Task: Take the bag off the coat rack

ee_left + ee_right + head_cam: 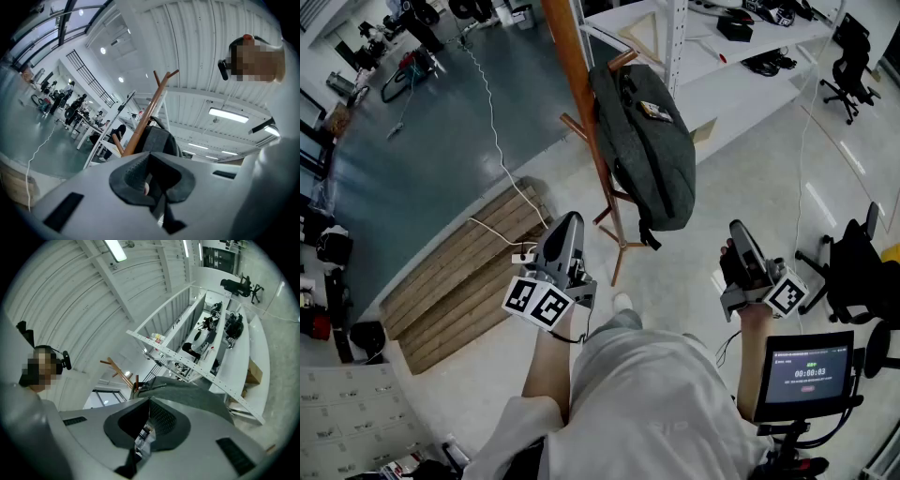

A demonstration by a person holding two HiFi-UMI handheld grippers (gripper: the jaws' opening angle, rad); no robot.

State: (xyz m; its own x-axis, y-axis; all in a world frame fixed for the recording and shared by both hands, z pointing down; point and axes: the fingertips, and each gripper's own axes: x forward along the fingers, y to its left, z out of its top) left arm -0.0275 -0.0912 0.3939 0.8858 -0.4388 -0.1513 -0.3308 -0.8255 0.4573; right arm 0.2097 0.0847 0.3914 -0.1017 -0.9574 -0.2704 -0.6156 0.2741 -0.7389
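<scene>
L hand-held gripper (570,221), R hand-held gripper (739,228): jaws closed, empty, out front, tipped slightly up.

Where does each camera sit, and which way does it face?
Head view: on the head, steeply down at grey backpack on coat rack; forearms, left gripper, right gripper show.
Left gripper view: on that gripper, upward over shut jaws toward rack and ceiling; person's shirt at right.
Right gripper view: likewise, toward backpack top and white shelving; person's shoulder at left.
Shared: all three show backpack and rack.
</scene>
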